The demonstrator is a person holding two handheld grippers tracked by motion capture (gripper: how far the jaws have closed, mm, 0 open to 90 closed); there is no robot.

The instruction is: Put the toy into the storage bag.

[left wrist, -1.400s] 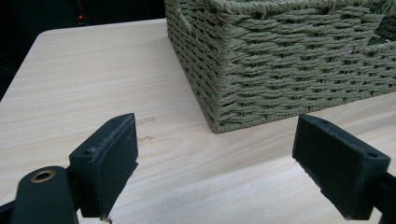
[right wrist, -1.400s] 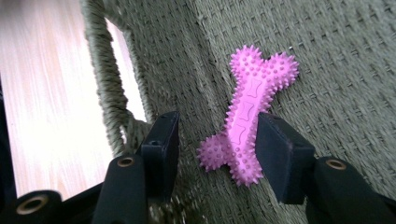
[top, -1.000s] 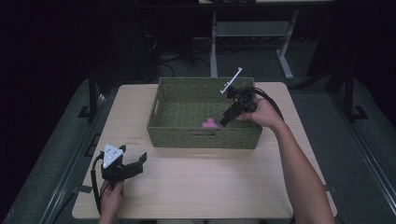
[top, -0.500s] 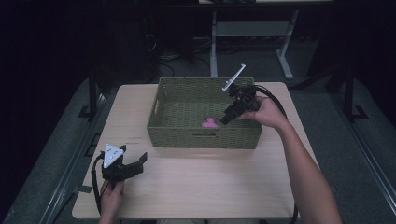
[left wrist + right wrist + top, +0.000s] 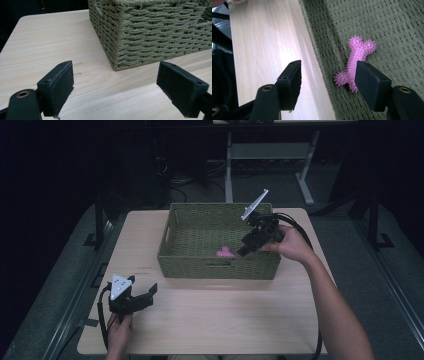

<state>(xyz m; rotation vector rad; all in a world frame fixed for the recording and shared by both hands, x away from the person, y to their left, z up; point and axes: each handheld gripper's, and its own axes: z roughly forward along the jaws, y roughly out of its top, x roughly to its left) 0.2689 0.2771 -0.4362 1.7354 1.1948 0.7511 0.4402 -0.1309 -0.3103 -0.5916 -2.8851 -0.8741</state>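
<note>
Pink spiky bone toy (image 5: 355,66) lies flat on the woven floor of the green basket (image 5: 175,227), near its front wall. Right gripper (image 5: 244,251) is held over the basket's right end, tilted down toward the toy, the forearm reaching in from the lower right; its fingers (image 5: 372,85) are spread apart, grasping nothing. Left gripper (image 5: 146,296) rests low on the surface (image 5: 225,320) at the front left, well apart from the basket, its fingers (image 5: 58,86) released wide, the hand (image 5: 119,332) behind it.
</note>
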